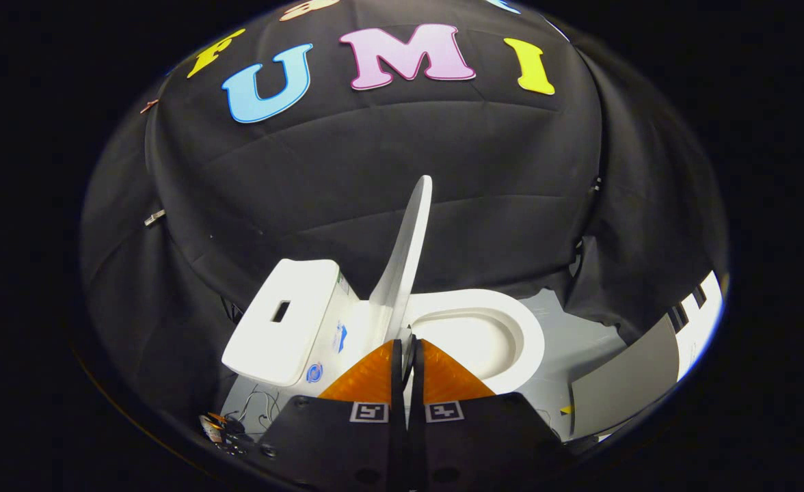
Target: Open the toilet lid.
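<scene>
A white toilet stands on the floor just ahead of my fingers, with its tank (pixel 280 329) to the left and its seat ring and bowl (pixel 511 326) to the right. The white lid (pixel 407 253) is raised and stands nearly upright between tank and bowl, seen edge-on, its free edge pointing up. My gripper (pixel 407 340) is shut on the lid's near edge low down; the two fingers press on either side of the thin panel. The lid's hinge is hidden behind the fingers.
Black cloth walls close in behind and beside the toilet. A grey panel (pixel 624 383) leans at the right on the pale grey floor (pixel 573 342). Cables and small items (pixel 234 424) lie on the floor below the tank.
</scene>
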A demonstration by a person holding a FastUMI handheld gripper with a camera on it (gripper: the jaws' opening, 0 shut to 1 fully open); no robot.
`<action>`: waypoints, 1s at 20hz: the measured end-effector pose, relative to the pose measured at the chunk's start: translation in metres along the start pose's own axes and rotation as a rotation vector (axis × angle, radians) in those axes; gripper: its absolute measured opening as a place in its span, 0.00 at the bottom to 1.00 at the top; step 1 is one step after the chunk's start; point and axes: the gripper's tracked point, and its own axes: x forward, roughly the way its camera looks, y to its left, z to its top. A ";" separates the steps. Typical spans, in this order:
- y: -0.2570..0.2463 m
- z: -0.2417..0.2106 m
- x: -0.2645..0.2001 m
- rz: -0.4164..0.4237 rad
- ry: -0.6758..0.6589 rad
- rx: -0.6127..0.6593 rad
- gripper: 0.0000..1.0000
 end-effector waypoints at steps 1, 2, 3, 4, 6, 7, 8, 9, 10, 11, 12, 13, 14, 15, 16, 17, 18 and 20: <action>0.006 0.002 0.000 -0.005 0.001 -0.003 0.05; 0.013 0.004 -0.001 -0.007 0.001 -0.010 0.05; 0.021 0.005 -0.002 -0.006 -0.001 -0.025 0.05; 0.029 0.006 -0.004 -0.005 -0.007 -0.044 0.05; 0.040 0.008 -0.004 -0.016 -0.020 -0.060 0.05; 0.047 0.009 -0.005 -0.017 -0.026 -0.056 0.05; 0.052 0.009 -0.006 -0.018 -0.026 -0.051 0.05; 0.060 0.007 -0.006 -0.021 -0.027 -0.061 0.05; 0.067 0.008 -0.006 -0.024 -0.027 -0.075 0.05; 0.074 0.008 -0.006 -0.028 -0.030 -0.088 0.05; 0.080 0.008 -0.007 -0.033 -0.033 -0.100 0.05; 0.086 0.009 -0.006 -0.037 -0.035 -0.107 0.05; 0.095 0.009 -0.006 -0.037 -0.038 -0.114 0.05; 0.104 0.009 -0.007 -0.033 -0.044 -0.117 0.05; 0.113 0.005 -0.007 -0.034 -0.043 -0.125 0.05; 0.120 0.004 -0.007 -0.041 -0.051 -0.150 0.05; 0.126 0.004 -0.007 -0.048 -0.055 -0.170 0.05; 0.142 0.001 -0.007 -0.061 -0.071 -0.205 0.05</action>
